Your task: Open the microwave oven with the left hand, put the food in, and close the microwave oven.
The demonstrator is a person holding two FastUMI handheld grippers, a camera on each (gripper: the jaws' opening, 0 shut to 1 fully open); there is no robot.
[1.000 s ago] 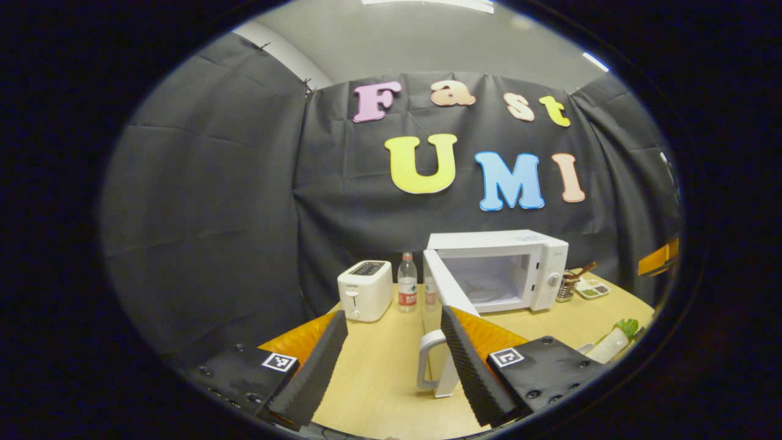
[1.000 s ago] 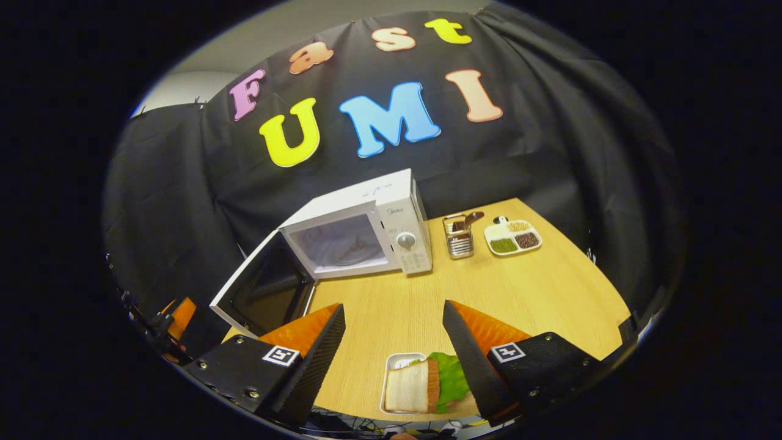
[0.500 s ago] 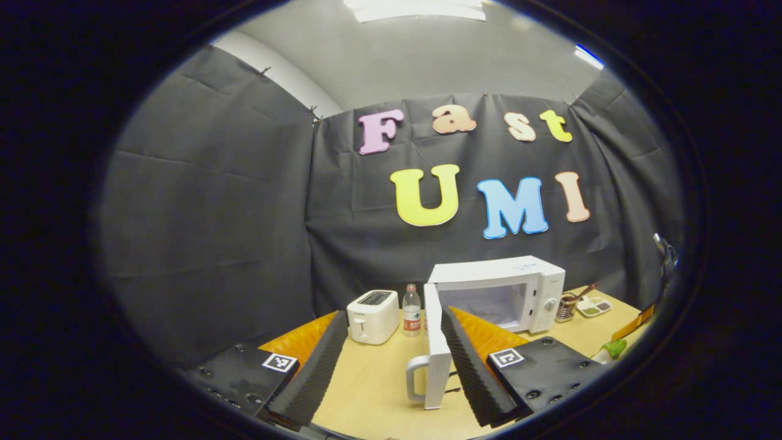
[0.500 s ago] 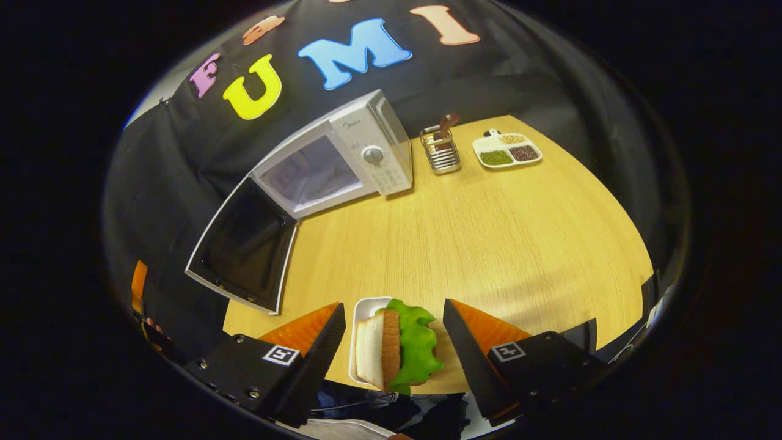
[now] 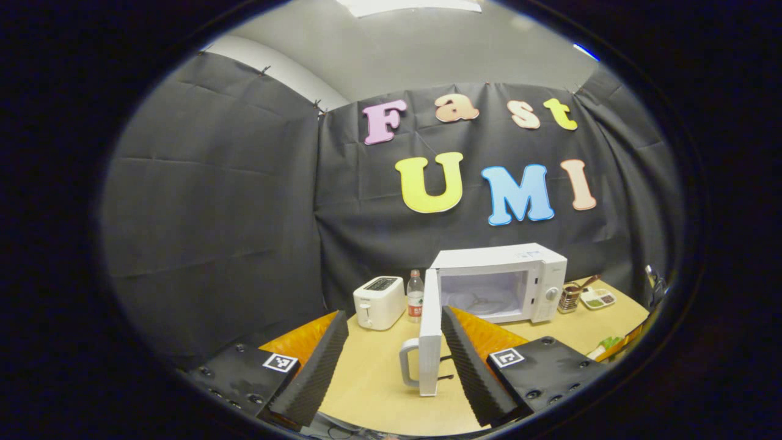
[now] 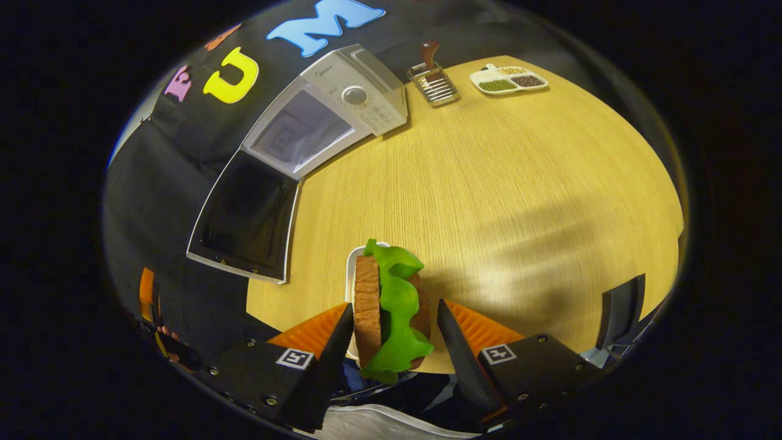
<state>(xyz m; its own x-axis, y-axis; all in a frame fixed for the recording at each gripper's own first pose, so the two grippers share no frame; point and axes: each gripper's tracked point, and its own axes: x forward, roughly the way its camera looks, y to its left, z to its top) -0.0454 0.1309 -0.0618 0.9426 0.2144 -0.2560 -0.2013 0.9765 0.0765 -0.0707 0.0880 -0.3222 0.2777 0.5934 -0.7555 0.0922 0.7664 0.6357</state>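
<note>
The white microwave (image 5: 498, 284) stands at the back of the table with its door (image 5: 429, 336) swung wide open, edge-on to me, handle (image 5: 408, 363) facing left. My left gripper (image 5: 391, 360) is open in front of the door, which stands close to its right finger, and nothing is pinched. In the right gripper view the microwave (image 6: 324, 113) and its open door (image 6: 244, 214) lie far left. A sandwich (image 6: 391, 305) with green lettuce stands on edge in a small white tray (image 6: 351, 269) at the table's front edge. My right gripper (image 6: 394, 324) straddles it, open, fingers close on both sides.
A white toaster (image 5: 380, 301) and a water bottle (image 5: 415, 296) stand left of the microwave. A wire utensil holder (image 6: 432, 82) and a divided dish (image 6: 508, 79) sit at the back right. Bare wooden table (image 6: 519, 183) stretches between the sandwich and the microwave.
My right gripper has come down over the sandwich, which now sits between its fingers; the gap narrowed slightly. The microwave door has swung further open, to edge-on before the left gripper.
</note>
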